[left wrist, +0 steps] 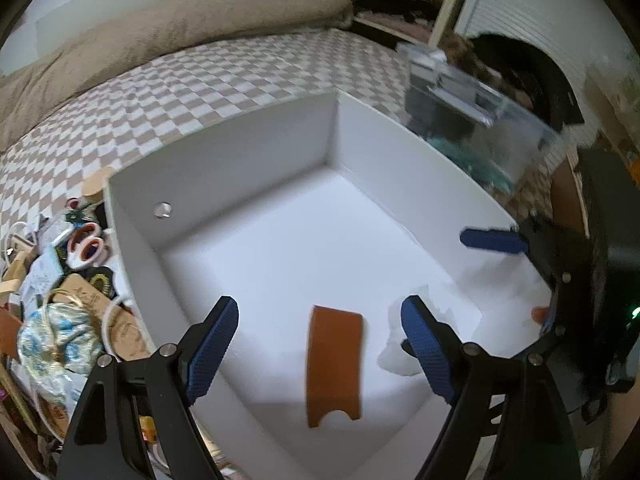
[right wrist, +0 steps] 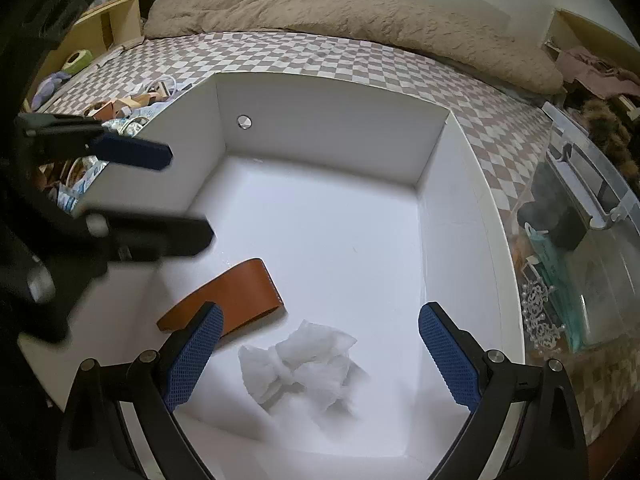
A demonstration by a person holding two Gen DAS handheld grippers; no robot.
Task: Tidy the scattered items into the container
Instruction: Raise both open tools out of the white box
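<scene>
One white box (right wrist: pixel 448 216) sits on the bed (right wrist: pixel 320 56); inside lie one brown leather piece (right wrist: pixel 236 296) and one crumpled tissue (right wrist: pixel 304 360).

Left tool (left wrist: pixel 316 340) and right tool (right wrist: pixel 320 356) both angle downward, jaws apart.

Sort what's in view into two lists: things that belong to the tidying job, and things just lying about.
Part of the job:
white box
brown leather strap, already inside
crumpled tissue, already inside
pile of clutter beside the box
left gripper, open
right gripper, open

Just lying about:
clear bin
beige blanket
checkered sheet
</scene>
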